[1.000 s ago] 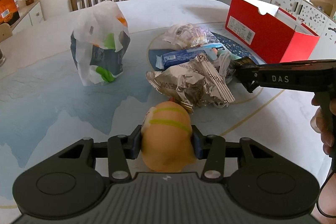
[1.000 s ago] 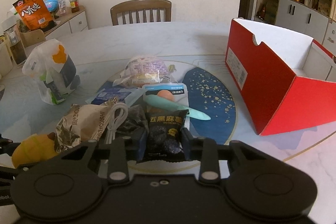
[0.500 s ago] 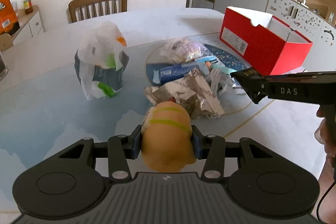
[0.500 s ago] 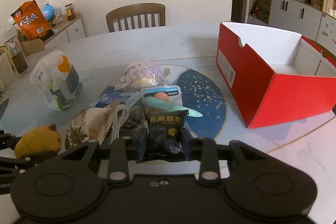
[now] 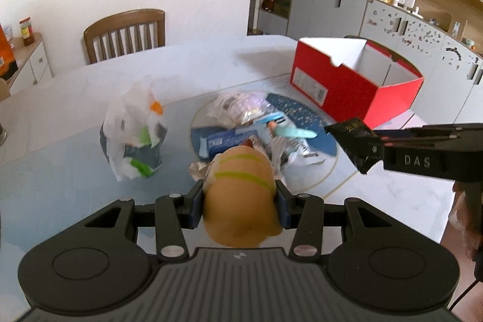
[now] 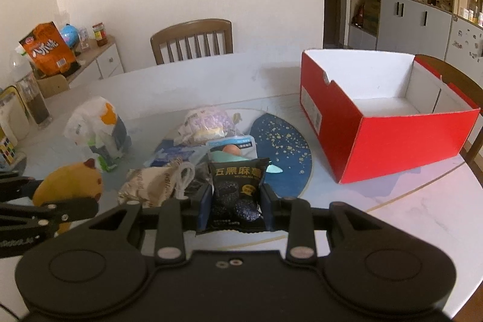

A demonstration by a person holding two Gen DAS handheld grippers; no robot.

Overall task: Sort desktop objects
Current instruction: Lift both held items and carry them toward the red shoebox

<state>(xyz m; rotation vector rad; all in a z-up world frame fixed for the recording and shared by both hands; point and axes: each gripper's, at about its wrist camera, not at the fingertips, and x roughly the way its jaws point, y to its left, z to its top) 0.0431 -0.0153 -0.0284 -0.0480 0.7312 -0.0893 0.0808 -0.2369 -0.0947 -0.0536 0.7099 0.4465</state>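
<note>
My left gripper (image 5: 240,205) is shut on a yellow plush toy (image 5: 240,195) with green stripes, held above the table. The same plush toy (image 6: 71,183) shows at the left of the right wrist view. My right gripper (image 6: 236,207) is shut on a black snack packet (image 6: 237,190) with Chinese print; that black packet (image 5: 351,138) hangs at the right of the left wrist view. An open red box (image 6: 386,122) with a white inside stands at the right. A pile of wrappers (image 6: 181,168) lies below both grippers.
A white plastic bag (image 5: 134,138) with goods stands left of the pile. A dark blue speckled mat (image 6: 283,159) lies beside the red box (image 5: 356,80). A wooden chair (image 6: 193,39) sits behind the table. A side cabinet with an orange bag (image 6: 48,52) stands far left.
Both grippers have risen with their loads, so the pile and the table look smaller and lower. The red box's inside has come into view. Neither grip has altered.
</note>
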